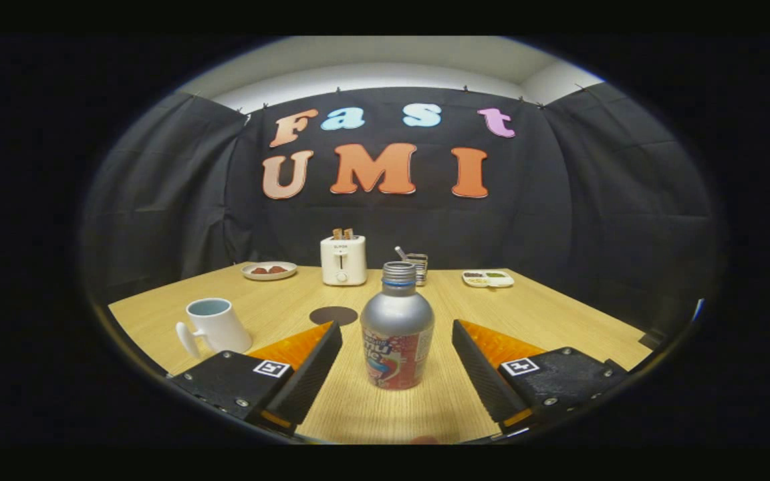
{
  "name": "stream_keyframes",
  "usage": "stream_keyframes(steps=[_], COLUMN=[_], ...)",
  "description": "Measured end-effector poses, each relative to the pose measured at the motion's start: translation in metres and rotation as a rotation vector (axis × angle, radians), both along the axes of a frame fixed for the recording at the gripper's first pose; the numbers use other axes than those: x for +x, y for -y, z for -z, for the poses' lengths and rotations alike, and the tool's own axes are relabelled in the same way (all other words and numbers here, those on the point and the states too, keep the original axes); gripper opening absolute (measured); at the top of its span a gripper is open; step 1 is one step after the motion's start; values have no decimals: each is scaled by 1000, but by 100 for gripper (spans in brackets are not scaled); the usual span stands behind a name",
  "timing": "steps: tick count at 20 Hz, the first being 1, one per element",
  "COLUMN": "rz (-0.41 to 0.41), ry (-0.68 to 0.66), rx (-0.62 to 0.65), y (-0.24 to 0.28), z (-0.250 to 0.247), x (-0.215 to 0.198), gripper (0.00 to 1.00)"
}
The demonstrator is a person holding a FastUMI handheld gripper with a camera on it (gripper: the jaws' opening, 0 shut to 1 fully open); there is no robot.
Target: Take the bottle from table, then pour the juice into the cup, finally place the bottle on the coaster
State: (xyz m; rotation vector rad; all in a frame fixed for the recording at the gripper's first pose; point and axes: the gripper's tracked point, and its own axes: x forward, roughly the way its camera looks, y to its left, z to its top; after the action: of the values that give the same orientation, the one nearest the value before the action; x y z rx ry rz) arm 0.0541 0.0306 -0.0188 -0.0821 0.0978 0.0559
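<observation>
A silver bottle (397, 327) with a red and blue label and an uncapped threaded neck stands upright on the wooden table (545, 314). It is between my two fingers, with a gap on each side. My gripper (397, 334) is open and touches nothing. A white mug (214, 325) stands just beyond my left finger, handle turned toward me. A dark round coaster (333, 315) lies flat on the table behind the left fingertip, between the mug and the bottle.
At the far edge of the table stand a white toaster (343, 259) with toast in it, a small plate (269, 270) of brown food to its left, a metal rack (416, 263) behind the bottle, and a divided white dish (488, 278) to the right.
</observation>
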Motion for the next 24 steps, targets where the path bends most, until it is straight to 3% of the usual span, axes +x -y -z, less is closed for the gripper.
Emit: stream_keyframes(steps=[21, 24], rz=[1, 10], ry=[-130, -138], rx=[11, -28], y=[-5, -3], z=[56, 60], x=[32, 34], gripper=[98, 90])
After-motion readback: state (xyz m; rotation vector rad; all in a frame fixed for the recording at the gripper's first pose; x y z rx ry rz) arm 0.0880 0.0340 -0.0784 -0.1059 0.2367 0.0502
